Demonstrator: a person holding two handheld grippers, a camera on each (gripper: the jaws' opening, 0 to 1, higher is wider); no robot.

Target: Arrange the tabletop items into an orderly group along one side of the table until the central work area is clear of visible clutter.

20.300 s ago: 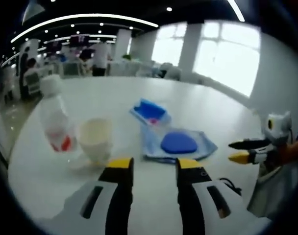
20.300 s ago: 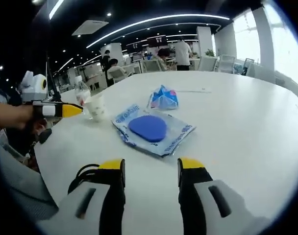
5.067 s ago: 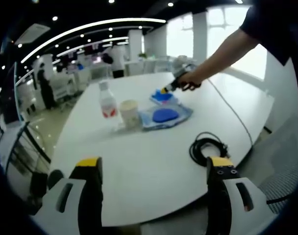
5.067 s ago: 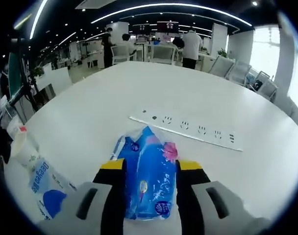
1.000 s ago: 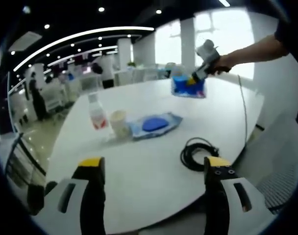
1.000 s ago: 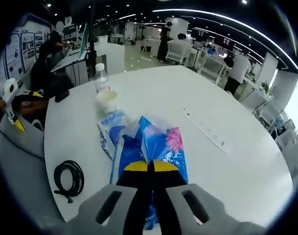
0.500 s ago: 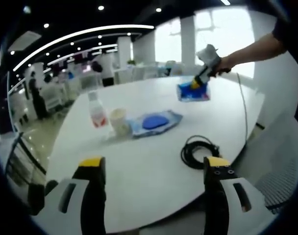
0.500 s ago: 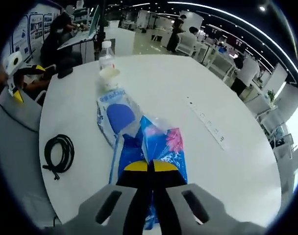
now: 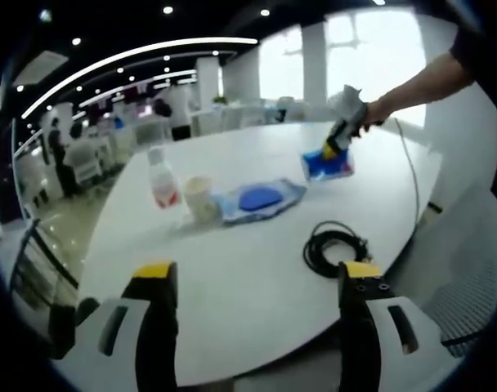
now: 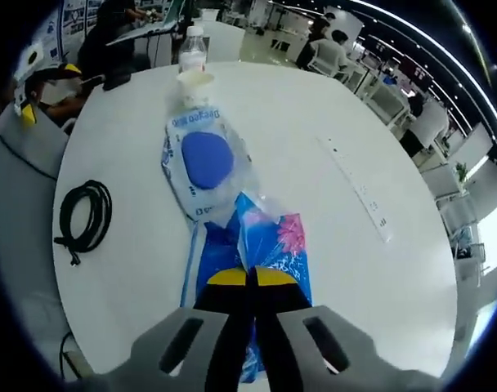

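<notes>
My right gripper [image 10: 250,278] pinched the blue tissue pack [image 10: 252,245] above the table [image 10: 330,220]; left gripper [image 9: 248,273] gaped wide, empty

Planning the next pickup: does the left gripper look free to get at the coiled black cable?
Probably yes: the left gripper is open and holds nothing, and bare table lies between it and the black cable.

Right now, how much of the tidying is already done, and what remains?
Done: bottle, paper cup and wipes pack sit in a row. In hand: the right claw is shut on the blue tissue pack. Left: placing it; the black cable lies apart; the left claw is open.
</notes>
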